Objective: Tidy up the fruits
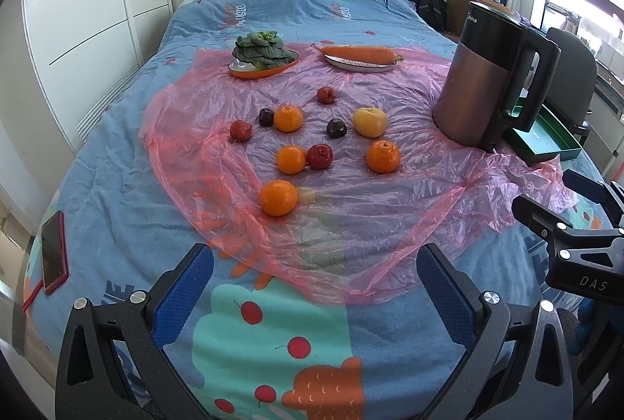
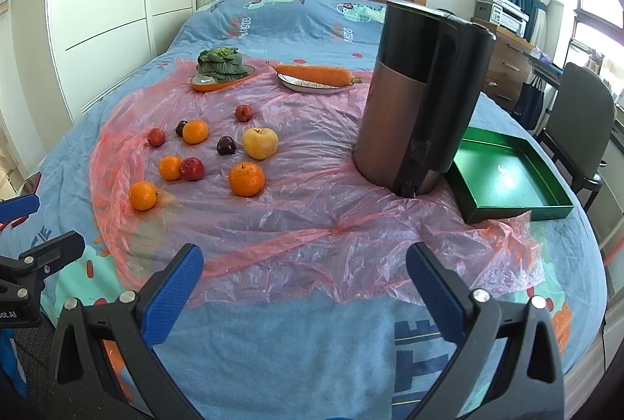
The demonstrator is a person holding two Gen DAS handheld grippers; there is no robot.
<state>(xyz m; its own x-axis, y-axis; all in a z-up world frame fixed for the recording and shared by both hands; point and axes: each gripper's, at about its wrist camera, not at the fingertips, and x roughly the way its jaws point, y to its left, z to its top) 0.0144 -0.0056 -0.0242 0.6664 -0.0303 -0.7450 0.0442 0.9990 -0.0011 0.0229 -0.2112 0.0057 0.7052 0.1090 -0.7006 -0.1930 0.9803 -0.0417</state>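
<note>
Several fruits lie loose on a pink plastic sheet (image 1: 351, 225) on the bed: several oranges, the nearest (image 1: 278, 197) (image 2: 142, 195), small red apples (image 1: 319, 156) (image 2: 192, 169), dark plums (image 1: 336, 128) (image 2: 226, 145) and a yellow pear (image 1: 369, 122) (image 2: 260, 143). A green tray (image 2: 507, 178) (image 1: 546, 143) sits empty at the right, behind a kettle. My left gripper (image 1: 315, 264) is open and empty, near the bed's front edge. My right gripper (image 2: 304, 264) is open and empty, to the right of the left one.
A tall copper-and-black kettle (image 1: 483, 77) (image 2: 421, 100) stands between the fruits and the tray. A plate of greens (image 1: 263, 57) (image 2: 222, 73) and a plate with a carrot (image 1: 358, 56) (image 2: 314, 77) sit at the back. A red phone (image 1: 52, 252) lies at the left.
</note>
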